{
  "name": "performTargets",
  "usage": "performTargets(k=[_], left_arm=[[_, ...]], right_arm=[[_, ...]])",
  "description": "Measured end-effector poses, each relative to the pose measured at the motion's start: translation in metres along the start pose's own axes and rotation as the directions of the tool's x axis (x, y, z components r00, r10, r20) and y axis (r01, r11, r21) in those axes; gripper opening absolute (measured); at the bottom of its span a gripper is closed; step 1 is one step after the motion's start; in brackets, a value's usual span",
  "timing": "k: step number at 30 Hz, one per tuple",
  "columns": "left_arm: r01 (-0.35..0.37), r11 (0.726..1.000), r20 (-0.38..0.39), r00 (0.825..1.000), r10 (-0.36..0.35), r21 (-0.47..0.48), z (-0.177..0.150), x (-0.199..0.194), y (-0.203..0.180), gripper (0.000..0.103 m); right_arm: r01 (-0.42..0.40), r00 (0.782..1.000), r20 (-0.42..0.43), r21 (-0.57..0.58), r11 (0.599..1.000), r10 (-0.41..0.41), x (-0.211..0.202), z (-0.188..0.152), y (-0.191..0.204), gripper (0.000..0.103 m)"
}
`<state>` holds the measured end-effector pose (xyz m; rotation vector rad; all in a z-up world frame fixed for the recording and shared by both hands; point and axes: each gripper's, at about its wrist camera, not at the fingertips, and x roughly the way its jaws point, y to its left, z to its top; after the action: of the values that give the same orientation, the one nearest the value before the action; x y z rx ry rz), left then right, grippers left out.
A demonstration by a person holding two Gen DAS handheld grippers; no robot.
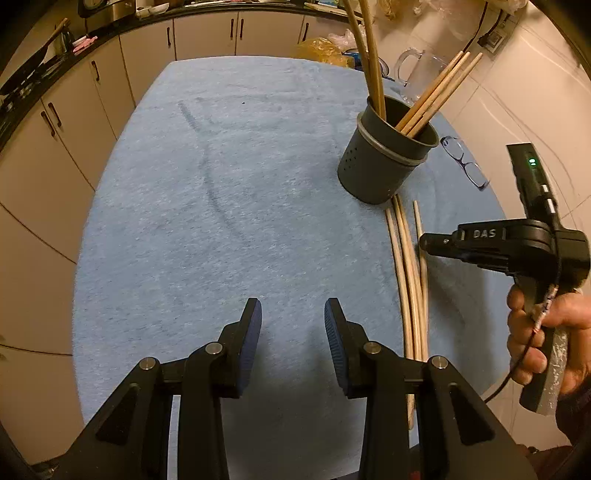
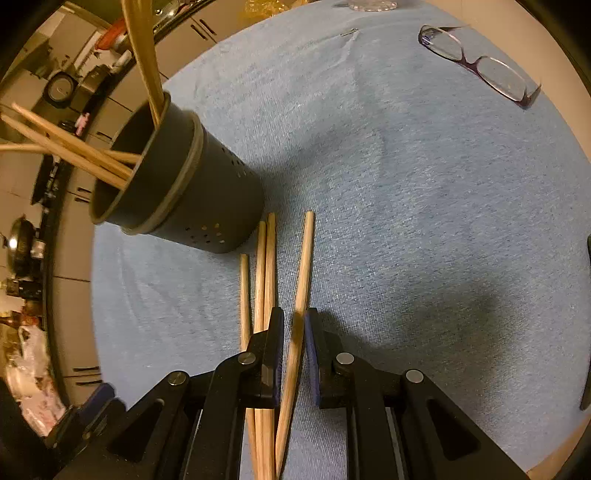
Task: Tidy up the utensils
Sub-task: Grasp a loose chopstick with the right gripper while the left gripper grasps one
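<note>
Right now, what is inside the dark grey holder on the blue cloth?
Several wooden chopsticks stand inside the holder, leaning on its rim, with two longer sticks rising past the picture's top. Their lower ends and the holder's bottom are hidden by its wall.

Blue cloth, eyeglasses and kitchen clutter

A blue cloth (image 1: 229, 192) covers the tabletop; purple-framed eyeglasses (image 2: 480, 62) lie on it, a clear glass pitcher (image 1: 417, 70) stands at its far edge, and cream cabinets (image 1: 207, 35) line the wall.
</note>
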<state>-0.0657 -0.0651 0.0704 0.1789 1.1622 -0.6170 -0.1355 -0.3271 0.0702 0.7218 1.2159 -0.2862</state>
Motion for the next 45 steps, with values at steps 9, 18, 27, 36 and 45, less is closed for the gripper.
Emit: performTargets(k=[9,18,27,36,45], left_arm=[[0.071,0.997,-0.026,0.997,-0.071,0.014,0.011,0.01,-0.012,0.034],[0.179,0.984,-0.114,0.978,-0.177,0.003,0.031,0.054,-0.056,0.034],[0.147,0.989,-0.158,0.977,-0.143,0.016,0.042,0.089,-0.088,0.023],[0.086,0.996,-0.172,0.982,-0.08,0.028,0.053,0.107,-0.1,0.016],[0.023,1.0,-0.175,0.984,-0.023,-0.002,0.042,0.101,-0.086,0.006]], right_arm=[[0.068,0.998,-0.009,-0.033,0.997,-0.068,0.003,-0.007,-0.002,0.008],[0.134,0.991,0.013,-0.007,0.991,-0.134,-0.025,-0.008,-0.059,0.007],[0.119,0.993,0.0,-0.034,0.992,-0.12,-0.036,-0.011,-0.085,0.007],[0.096,0.995,-0.023,-0.085,0.992,-0.098,-0.037,-0.007,-0.084,0.007],[0.096,0.993,-0.054,-0.107,0.99,-0.102,-0.028,0.013,-0.08,0.008]])
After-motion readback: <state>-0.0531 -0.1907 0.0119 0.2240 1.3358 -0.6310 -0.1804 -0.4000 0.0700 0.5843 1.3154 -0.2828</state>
